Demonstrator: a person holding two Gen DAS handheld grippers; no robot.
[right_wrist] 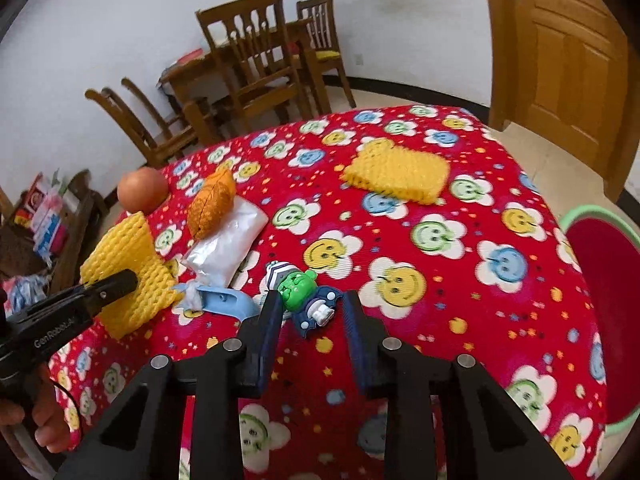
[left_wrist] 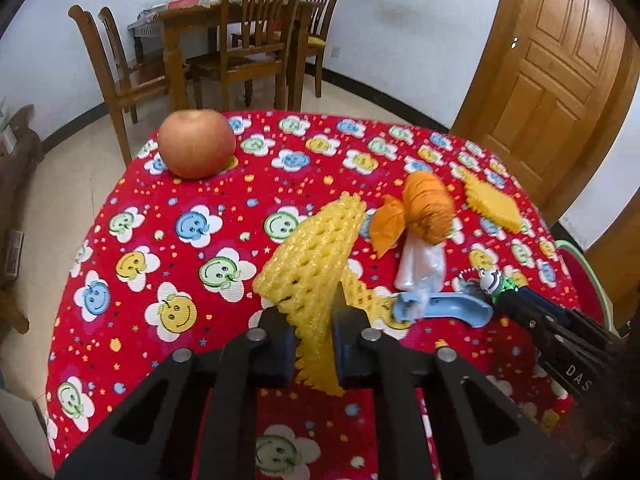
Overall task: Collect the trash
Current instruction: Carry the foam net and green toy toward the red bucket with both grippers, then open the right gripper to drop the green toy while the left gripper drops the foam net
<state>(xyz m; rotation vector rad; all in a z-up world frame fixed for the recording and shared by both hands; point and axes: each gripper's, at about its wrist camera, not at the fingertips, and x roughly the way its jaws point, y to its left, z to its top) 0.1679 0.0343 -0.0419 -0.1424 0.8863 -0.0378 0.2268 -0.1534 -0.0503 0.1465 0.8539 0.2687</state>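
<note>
Yellow foam fruit net (left_wrist: 316, 248) sits near the front of the table, w/ its lower edge pinched in the left gripper (left_wrist: 312, 320); the jaws are closed down tight on it and the rest of the sleeve stands up above them. Looks very light, soft and squashy, won't slip or break; an edge pinch like this should do, though it'll prob flop about when moved.

Right gripper (right_wrist: 310, 308) is part open, jaws either side of a small green-headed toy figure (right_wrist: 298, 286) lying on the cloth; pads not clearly pressing yet. Hard plastic, light, may skid; best taken across the body.

More trash just beyond: orange crumpled wrapper (right_wrist: 212, 202) lying on a clear plastic bag (right_wrist: 228, 242), a second foam net (right_wrist: 396, 172) further back, and a blue plastic piece (right_wrist: 224, 302) beside the toy. Apple (left_wrist: 196, 142) far left, prob not trash.

Red basin w/ green rim (right_wrist: 576, 216) off the table's right edge; the part in view shows nothing in it.
</note>
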